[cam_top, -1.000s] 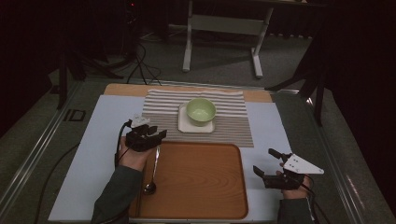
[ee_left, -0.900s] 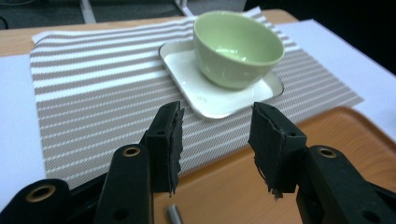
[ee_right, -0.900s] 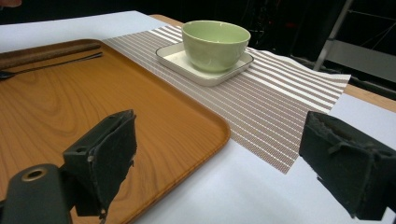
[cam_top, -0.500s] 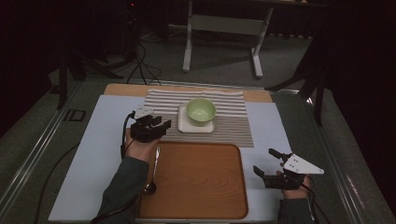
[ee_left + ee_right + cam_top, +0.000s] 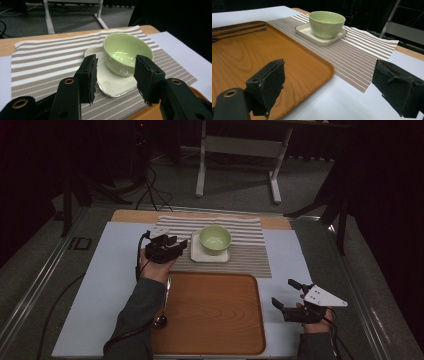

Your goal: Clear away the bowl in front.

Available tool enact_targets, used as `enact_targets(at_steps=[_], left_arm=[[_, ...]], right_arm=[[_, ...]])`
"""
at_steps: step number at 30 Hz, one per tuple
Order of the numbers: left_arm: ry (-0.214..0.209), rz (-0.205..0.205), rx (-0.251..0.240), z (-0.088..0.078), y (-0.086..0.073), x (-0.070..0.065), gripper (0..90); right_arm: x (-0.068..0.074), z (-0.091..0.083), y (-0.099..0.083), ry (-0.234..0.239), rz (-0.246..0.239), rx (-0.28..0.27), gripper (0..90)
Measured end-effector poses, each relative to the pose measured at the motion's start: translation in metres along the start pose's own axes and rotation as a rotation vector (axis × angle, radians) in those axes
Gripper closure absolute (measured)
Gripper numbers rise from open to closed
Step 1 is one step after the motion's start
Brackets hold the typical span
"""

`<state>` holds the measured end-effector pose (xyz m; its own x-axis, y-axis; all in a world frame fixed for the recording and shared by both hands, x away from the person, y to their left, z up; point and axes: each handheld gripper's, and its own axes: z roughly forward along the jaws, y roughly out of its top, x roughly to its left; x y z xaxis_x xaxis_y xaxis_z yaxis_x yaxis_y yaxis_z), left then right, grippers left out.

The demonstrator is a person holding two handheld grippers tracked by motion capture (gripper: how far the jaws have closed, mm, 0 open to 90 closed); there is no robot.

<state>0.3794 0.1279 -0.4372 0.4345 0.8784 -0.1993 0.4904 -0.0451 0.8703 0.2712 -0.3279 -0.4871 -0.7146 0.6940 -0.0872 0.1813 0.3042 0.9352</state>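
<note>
Your left gripper, jaws half open and empty, faces the pale green ceramic bowl; widen them, straddle its rim squarely, then close gently.

This looked like a lab or recording studio, not a home. The table stood on grey carpet in a dark room hung with black curtains. Stand legs and cables sat at 11 o'clock, a white metal frame at 12 o'clock.
</note>
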Motion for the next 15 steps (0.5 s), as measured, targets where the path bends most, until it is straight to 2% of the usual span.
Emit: enact_targets(at_steps=[5,15], left_arm=[[0.002,0.014,-0.003,0.006,0.008,-0.002,53.4],[-0.008,0.032,0.028,0.023,0.013,-0.003,52.6]], right_arm=[[0.0,-0.001,0.0,-0.001,0.001,-0.001,10.7],[-0.001,0.0,0.0,0.0,0.0,0.0,10.7]])
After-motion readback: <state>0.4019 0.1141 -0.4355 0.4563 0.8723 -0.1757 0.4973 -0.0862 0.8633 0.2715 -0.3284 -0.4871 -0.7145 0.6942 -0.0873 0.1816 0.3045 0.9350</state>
